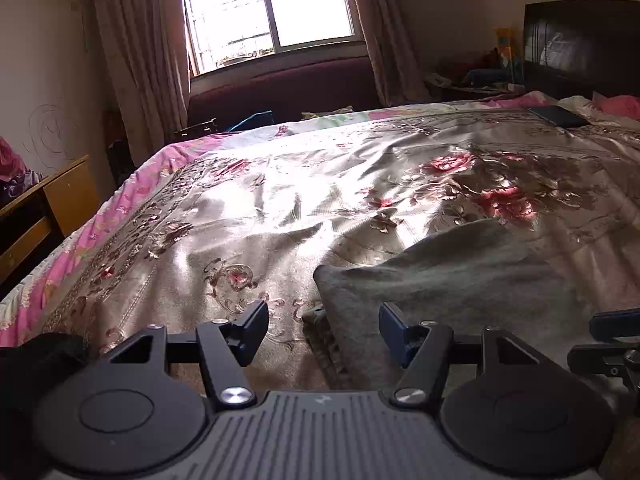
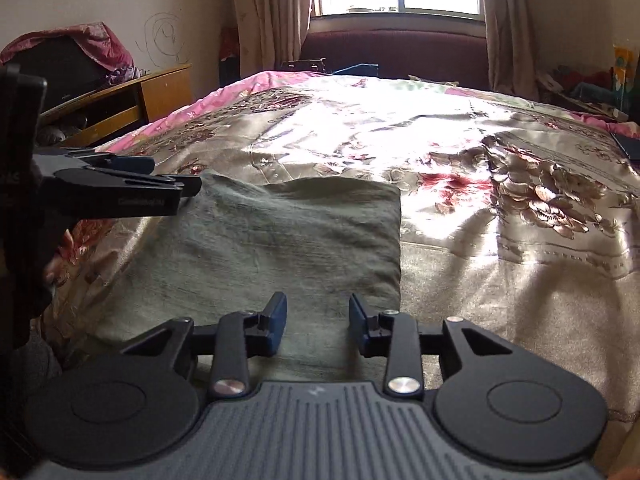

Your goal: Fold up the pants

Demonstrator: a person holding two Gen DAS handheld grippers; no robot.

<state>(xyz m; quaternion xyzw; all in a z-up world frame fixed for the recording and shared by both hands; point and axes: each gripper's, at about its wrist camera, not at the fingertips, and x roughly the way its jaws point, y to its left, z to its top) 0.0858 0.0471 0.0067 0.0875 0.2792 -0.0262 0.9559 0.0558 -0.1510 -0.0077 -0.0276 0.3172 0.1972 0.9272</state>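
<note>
Broad floral bedspread is lying open beyond and right of the folded pants, while the left gripper is crowding their far left corner and a dark flat object is sitting well away near the headboard.

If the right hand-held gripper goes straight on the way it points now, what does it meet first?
Most likely the folded grey-green pants: the right hand-held gripper is open and tilted down over the near part of the pants, nothing between its fingers. Depth is unclear, so how soon it would touch cannot be told.
</note>
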